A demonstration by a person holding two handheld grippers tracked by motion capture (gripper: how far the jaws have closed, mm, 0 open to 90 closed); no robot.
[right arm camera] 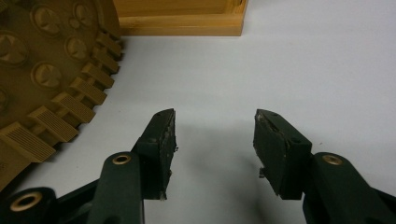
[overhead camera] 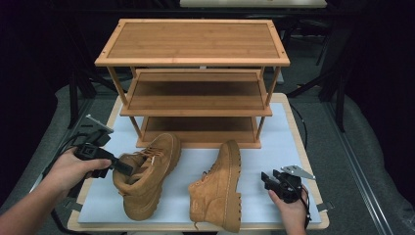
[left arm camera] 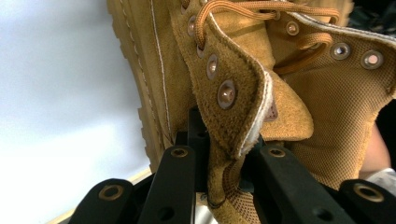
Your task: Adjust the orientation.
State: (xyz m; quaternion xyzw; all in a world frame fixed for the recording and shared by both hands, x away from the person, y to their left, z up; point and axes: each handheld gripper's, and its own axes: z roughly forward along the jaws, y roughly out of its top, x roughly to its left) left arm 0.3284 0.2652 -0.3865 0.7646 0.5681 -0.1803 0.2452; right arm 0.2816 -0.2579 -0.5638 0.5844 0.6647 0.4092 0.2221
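Note:
Two tan suede boots lie on the white mat (overhead camera: 274,147). My left gripper (overhead camera: 123,169) is shut on the ankle collar of the left boot (overhead camera: 147,174), which is tilted and partly raised. In the left gripper view the black jaws pinch the boot's collar edge (left arm camera: 229,154), with eyelets and orange laces (left arm camera: 261,7) above. The right boot (overhead camera: 220,188) lies on its side, sole toward my right gripper (overhead camera: 266,180). That gripper (right arm camera: 212,135) stands open just above the mat, nothing between its pads; the boot's lugged sole (right arm camera: 51,79) is at its left.
A three-tier bamboo shoe rack (overhead camera: 193,58) stands at the back of the mat, its shelves bare; its bottom corner (right arm camera: 187,21) lies ahead of the right gripper. The table's wooden edge (overhead camera: 303,147) borders the mat.

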